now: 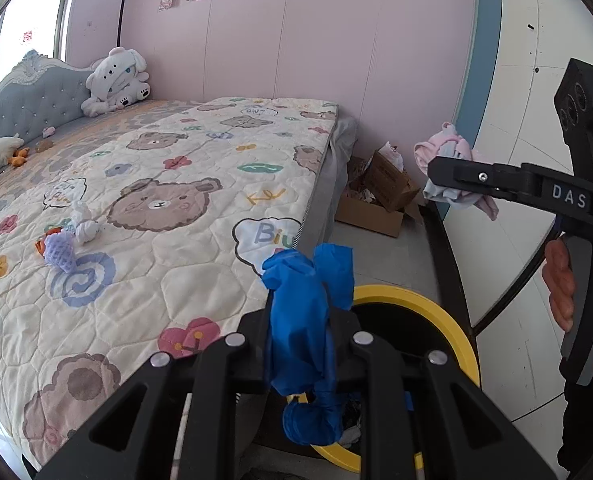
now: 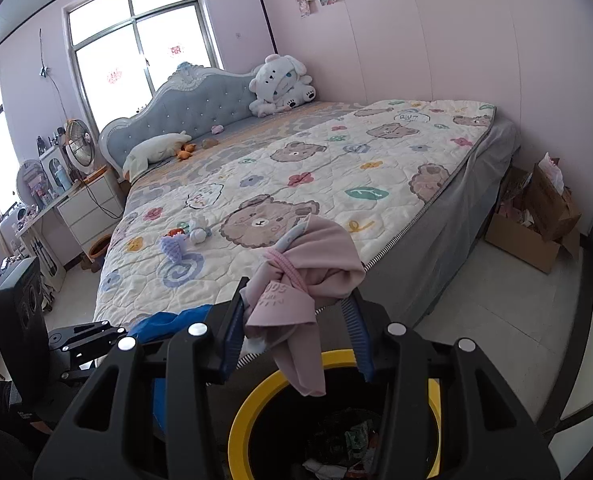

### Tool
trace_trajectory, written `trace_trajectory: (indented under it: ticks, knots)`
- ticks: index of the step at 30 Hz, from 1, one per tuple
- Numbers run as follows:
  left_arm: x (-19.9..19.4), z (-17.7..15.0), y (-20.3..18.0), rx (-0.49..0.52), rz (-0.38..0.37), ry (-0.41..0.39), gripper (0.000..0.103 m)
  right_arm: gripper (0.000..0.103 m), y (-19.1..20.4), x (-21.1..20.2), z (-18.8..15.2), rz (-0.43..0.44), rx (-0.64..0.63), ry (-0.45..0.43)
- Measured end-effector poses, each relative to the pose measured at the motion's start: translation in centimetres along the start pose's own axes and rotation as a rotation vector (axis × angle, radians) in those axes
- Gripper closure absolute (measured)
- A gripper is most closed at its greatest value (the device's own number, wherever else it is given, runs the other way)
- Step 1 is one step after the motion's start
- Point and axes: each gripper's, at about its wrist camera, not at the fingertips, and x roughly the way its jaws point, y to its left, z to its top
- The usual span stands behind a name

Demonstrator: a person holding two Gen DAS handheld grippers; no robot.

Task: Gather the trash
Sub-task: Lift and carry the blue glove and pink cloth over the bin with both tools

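The left gripper (image 1: 302, 344) is squeezed tight on 1 blue glove (image 1: 308, 308), held over the yellow-rimmed trash bin (image 1: 436, 308). The right gripper (image 2: 296, 340) pinches 1 pink cloth bundle (image 2: 308, 276) above the same bin. Behind them, 1 bed (image 2: 296, 184) holds 1 purple toy (image 2: 174, 248) and 1 white plush bear (image 2: 280, 84). 1 cardboard box (image 2: 532, 224) sits on the floor.

A crumpled blue glove (image 1: 308, 320) and a bunched pink cloth (image 2: 304, 276) hang above the yellow-rimmed bin (image 2: 252, 408), which holds scraps.
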Motion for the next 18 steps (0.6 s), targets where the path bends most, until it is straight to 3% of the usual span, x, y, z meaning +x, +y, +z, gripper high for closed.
trace_trajectory:
  ticks: [18]
  knots:
    - [5.2,-4.5,-2.4,-0.052,-0.096,0.260,0.086,0.059,-3.3,2.5,-5.8,0.017,0.117,0.146]
